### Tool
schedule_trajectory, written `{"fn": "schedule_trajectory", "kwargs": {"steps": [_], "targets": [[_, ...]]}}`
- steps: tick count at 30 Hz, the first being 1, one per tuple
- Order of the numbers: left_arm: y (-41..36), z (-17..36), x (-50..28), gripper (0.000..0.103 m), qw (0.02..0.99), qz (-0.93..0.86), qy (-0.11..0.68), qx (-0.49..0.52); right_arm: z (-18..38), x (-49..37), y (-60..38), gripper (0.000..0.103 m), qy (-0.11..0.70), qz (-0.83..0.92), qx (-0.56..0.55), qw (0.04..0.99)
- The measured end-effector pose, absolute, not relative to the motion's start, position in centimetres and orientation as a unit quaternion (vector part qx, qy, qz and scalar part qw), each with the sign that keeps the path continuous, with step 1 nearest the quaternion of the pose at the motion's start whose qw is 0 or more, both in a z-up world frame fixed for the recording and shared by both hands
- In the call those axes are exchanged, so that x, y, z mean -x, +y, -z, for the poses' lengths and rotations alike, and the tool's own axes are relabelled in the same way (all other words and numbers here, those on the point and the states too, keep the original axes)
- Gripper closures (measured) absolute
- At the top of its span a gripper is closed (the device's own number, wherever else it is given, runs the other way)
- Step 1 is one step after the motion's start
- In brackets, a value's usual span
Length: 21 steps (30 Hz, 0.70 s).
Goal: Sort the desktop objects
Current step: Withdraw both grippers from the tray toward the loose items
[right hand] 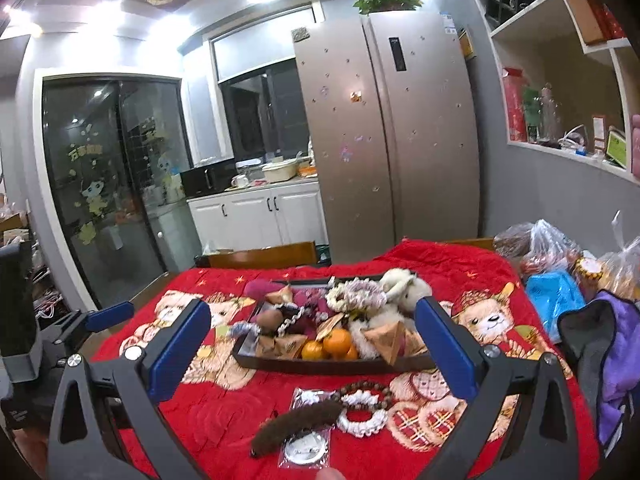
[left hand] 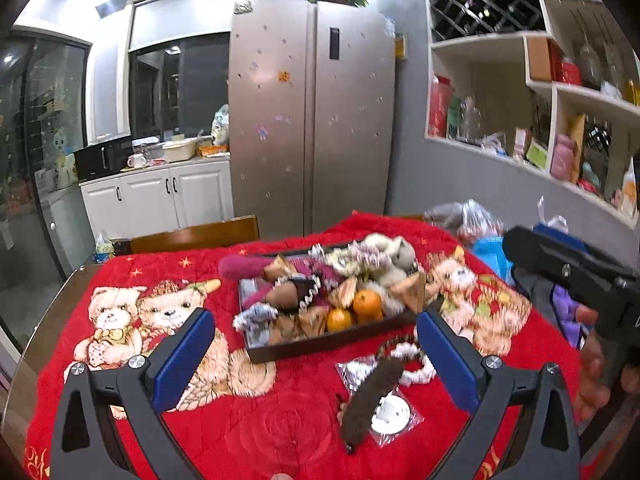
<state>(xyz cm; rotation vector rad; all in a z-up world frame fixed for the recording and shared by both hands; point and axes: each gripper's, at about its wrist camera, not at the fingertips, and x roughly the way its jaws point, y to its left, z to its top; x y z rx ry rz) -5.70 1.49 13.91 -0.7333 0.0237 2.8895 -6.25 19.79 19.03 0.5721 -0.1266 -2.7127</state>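
Note:
A dark tray (left hand: 320, 347) (right hand: 332, 365) sits mid-table, full of oranges (left hand: 367, 304) (right hand: 337, 341), paper-wrapped parcels, scrunchies and a plush toy (right hand: 400, 286). In front of it on the red blanket lie a fuzzy brown hair clip (left hand: 374, 396) (right hand: 296, 424), a white scrunchie (left hand: 412, 364) (right hand: 362, 420), a bead bracelet (right hand: 368, 390) and a clear packet with a white disc (left hand: 390, 412) (right hand: 306, 448). My left gripper (left hand: 316, 356) is open above the table, empty. My right gripper (right hand: 312, 352) is open, empty; its body shows in the left wrist view (left hand: 576, 276).
The table carries a red bear-print blanket (left hand: 248, 420) (right hand: 224, 412). Plastic bags (right hand: 548, 252), a blue bag (right hand: 554, 300) and a purple-grey bag (right hand: 612, 352) crowd the right edge. A wooden chair back (left hand: 196, 236) stands behind the table. A fridge (left hand: 312, 116) and shelves lie beyond.

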Motion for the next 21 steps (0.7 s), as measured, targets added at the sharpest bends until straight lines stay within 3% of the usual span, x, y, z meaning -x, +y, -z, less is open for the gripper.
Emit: {"fn": "schedule_trajectory", "kwargs": {"steps": [9,21], "targets": [[2.8,-8.9,7.3,0.000,0.110,-0.952,0.017,0.287,-14.8,8.2,20.4,0.000,-0.066,0.946,-0.248,0.196],[5.0,-2.7,10.2,0.000,0.135,-0.922,0.047,0.359,-6.4,11.9,22.6,0.000,-0.066,0.925,-0.345,0.147]]}}
